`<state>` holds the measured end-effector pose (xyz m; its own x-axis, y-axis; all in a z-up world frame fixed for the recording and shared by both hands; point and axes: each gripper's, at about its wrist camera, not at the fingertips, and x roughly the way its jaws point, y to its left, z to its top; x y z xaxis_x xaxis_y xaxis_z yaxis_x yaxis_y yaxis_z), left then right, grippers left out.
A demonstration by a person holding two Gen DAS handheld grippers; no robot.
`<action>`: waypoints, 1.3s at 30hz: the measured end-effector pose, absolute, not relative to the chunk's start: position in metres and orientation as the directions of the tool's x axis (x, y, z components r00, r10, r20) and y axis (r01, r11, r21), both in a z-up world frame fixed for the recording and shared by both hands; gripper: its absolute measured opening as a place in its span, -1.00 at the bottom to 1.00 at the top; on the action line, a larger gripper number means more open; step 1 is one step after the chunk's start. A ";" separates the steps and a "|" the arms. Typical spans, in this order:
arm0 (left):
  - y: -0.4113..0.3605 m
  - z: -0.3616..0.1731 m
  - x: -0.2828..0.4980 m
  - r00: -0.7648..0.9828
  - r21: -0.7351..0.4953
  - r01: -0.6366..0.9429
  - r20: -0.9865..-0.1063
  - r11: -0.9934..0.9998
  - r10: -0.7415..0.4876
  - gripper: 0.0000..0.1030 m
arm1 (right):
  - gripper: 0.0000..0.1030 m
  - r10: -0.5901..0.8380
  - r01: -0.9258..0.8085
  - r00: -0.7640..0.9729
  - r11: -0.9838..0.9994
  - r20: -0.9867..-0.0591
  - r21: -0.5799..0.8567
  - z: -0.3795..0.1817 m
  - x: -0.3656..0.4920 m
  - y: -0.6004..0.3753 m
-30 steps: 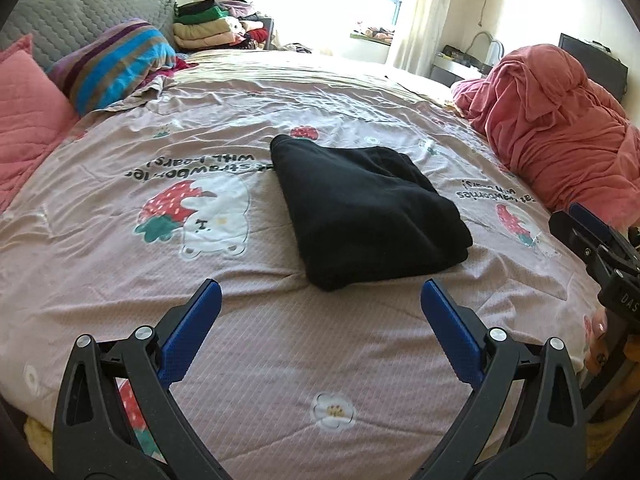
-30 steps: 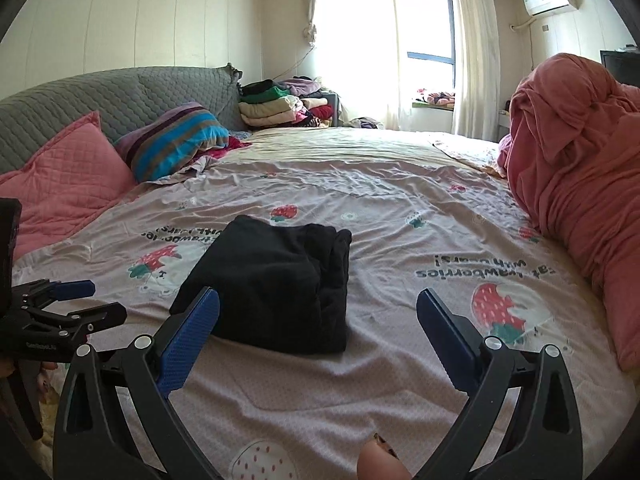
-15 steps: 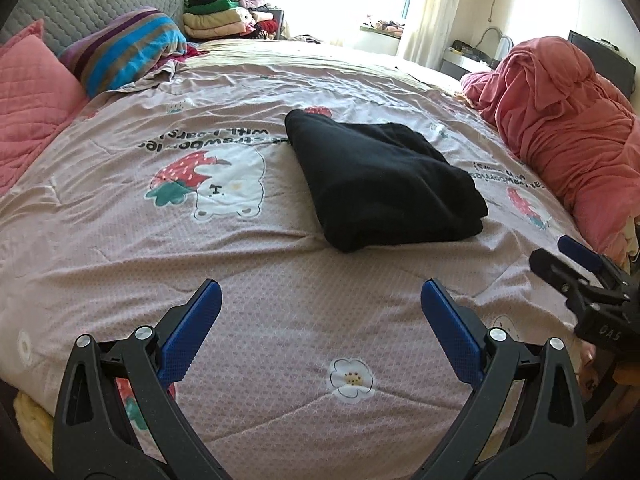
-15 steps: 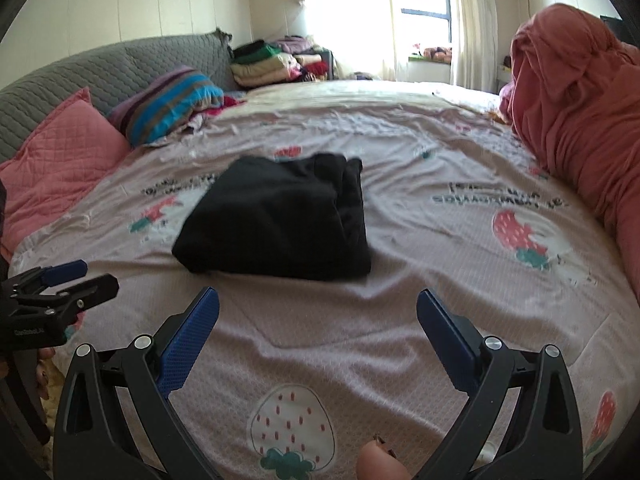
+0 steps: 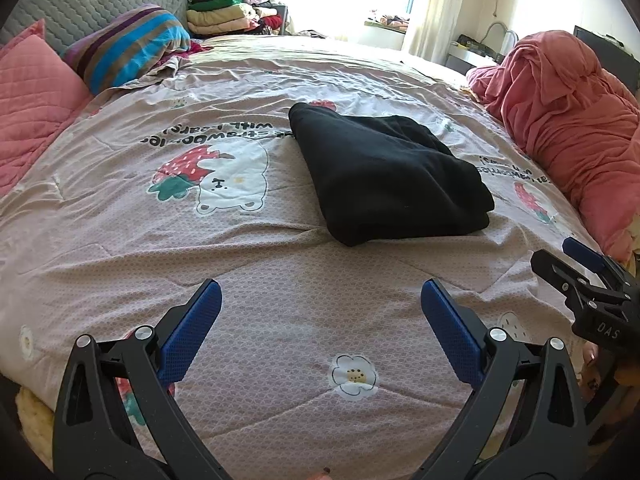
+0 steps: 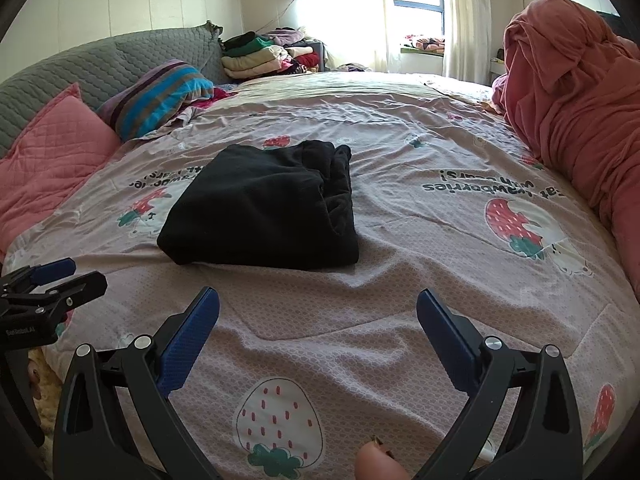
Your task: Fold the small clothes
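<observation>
Both the left gripper (image 5: 320,300) and the right gripper (image 6: 318,308) hover with jaws spread wide, grasping nothing. Ahead of both, clear of the fingertips, the folded black garment (image 5: 384,172) lies on the strawberry-print bedspread (image 5: 280,320), slightly farther from the jaws than half a second ago.

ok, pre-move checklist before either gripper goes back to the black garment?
1. Left gripper open, empty: ok.
2. Right gripper open, empty: ok.
3. Folded black fleece garment lying flat on the pink strawberry-print quilt, touching neither gripper: ok.
4. Fold neat: not ok, layers bunch at its right edge.
5. Bare quilt between both grippers and garment: ok.
6. Heaped red blanket apart from garment: ok.
</observation>
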<state>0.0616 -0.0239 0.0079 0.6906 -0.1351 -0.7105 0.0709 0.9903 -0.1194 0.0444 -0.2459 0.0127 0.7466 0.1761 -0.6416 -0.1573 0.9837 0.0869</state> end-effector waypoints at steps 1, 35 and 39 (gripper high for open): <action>-0.023 0.008 0.061 0.692 -0.119 0.070 -0.709 0.990 -0.134 0.82 | 0.91 0.176 -0.157 0.746 0.984 -0.642 0.087 0.013 0.044 -0.246; -0.019 0.008 0.062 0.682 -0.101 0.044 -0.724 0.994 -0.104 0.82 | 0.91 0.153 -0.139 0.743 0.988 -0.651 0.073 0.014 0.046 -0.248; -0.018 0.007 0.063 0.674 -0.120 0.044 -0.729 0.992 -0.118 0.82 | 0.91 0.147 -0.134 0.741 0.988 -0.655 0.070 0.012 0.046 -0.248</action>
